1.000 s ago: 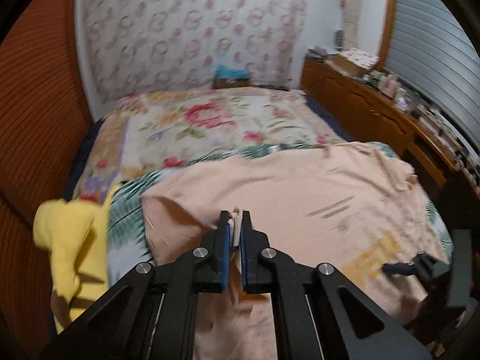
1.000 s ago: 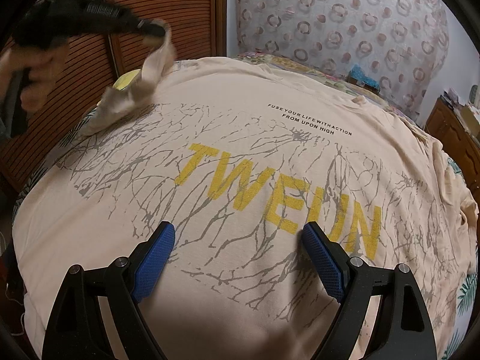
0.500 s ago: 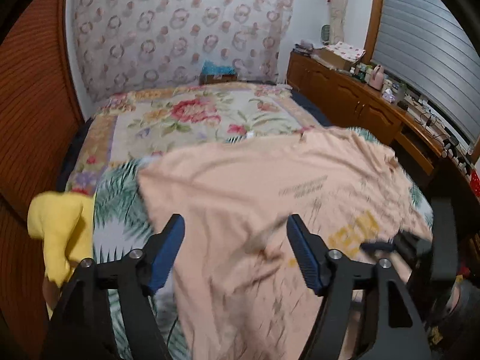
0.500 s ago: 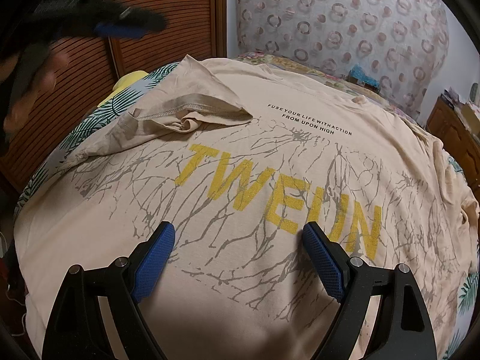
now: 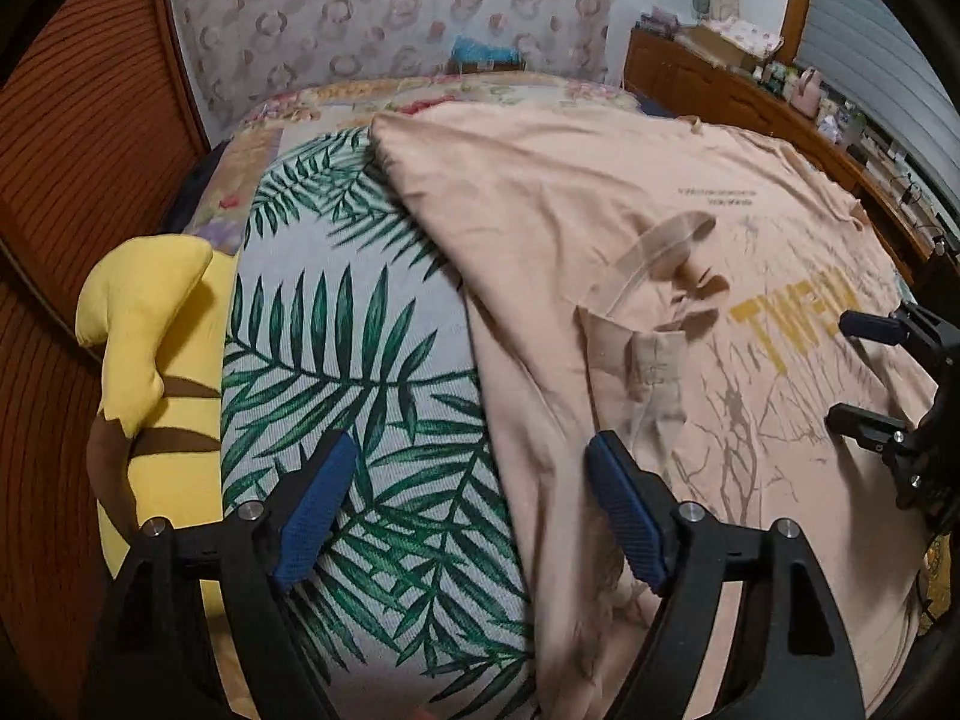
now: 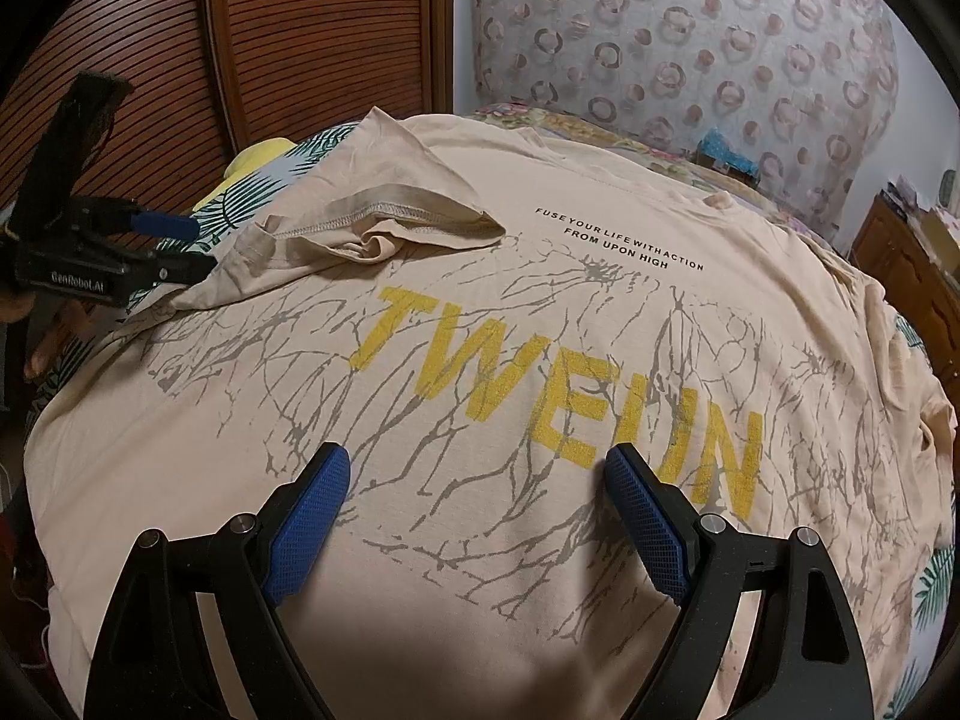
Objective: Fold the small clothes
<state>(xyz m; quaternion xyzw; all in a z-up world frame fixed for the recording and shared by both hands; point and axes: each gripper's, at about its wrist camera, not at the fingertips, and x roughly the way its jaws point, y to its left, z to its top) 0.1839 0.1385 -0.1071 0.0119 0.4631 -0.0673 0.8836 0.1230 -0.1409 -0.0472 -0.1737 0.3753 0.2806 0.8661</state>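
Observation:
A peach T-shirt (image 6: 600, 324) with yellow "TWEUN" lettering lies face up on the bed. Its left sleeve (image 6: 384, 222) is folded in over the chest and also shows in the left wrist view (image 5: 654, 312). My left gripper (image 5: 471, 444) hovers low over the shirt's (image 5: 540, 210) side edge, its jaws opening, with only the flat cloth and sheet beneath them and nothing gripped. The right wrist view shows that left gripper (image 6: 192, 246) beside the sleeve. My right gripper (image 6: 477, 456) stands open over the shirt's lower front, holding nothing, and appears at the right of the left wrist view (image 5: 843, 369).
A yellow plush toy (image 5: 150, 330) lies at the bed's left edge on a leaf-print sheet (image 5: 348, 330). A floral quilt (image 5: 420, 90) covers the far end. A slatted wooden door (image 6: 300, 30) stands on the left and a cluttered wooden dresser (image 5: 750, 102) on the right.
The left gripper let go of the sleeve, which dropped folded onto the shirt's chest. It opened wide and came down toward the shirt's left edge. The right gripper stayed still.

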